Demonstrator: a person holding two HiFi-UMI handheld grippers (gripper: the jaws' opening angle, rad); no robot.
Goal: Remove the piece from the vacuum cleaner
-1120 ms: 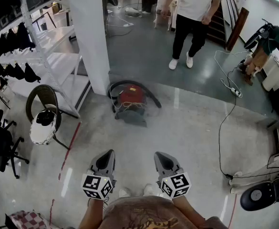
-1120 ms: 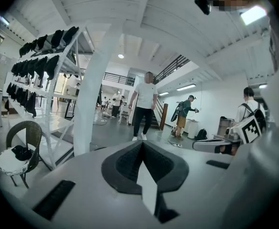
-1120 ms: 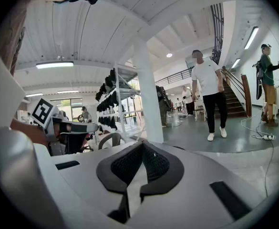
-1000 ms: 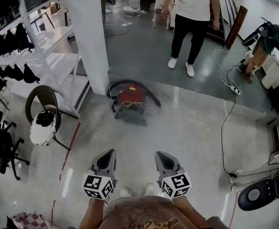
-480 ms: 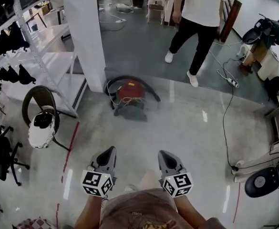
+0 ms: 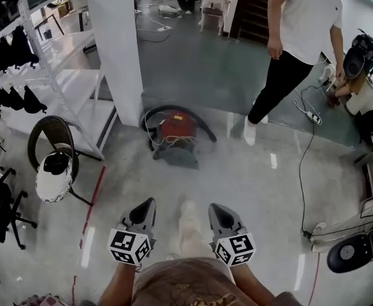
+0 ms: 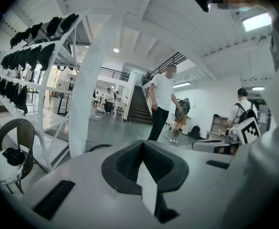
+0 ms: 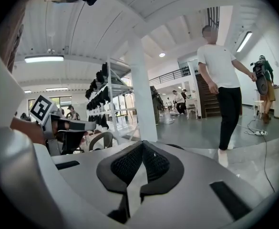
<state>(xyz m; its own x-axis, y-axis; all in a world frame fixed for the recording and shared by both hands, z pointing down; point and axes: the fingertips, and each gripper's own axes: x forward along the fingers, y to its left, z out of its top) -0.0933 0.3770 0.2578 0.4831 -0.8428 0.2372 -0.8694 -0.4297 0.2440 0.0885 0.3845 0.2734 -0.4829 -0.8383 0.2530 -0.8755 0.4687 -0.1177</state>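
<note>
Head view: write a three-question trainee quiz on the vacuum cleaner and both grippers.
1. True or false: the left gripper or the right gripper grips the red vacuum cleaner.
2. Pick one. The red vacuum cleaner stands: A, on the floor at the foot of the white pillar; B, between the two grippers; C, directly under the right gripper.
3. Fill in: each gripper's jaws are ____, with nothing between them.

Key: 1 false; 2 A; 3 shut.
</note>
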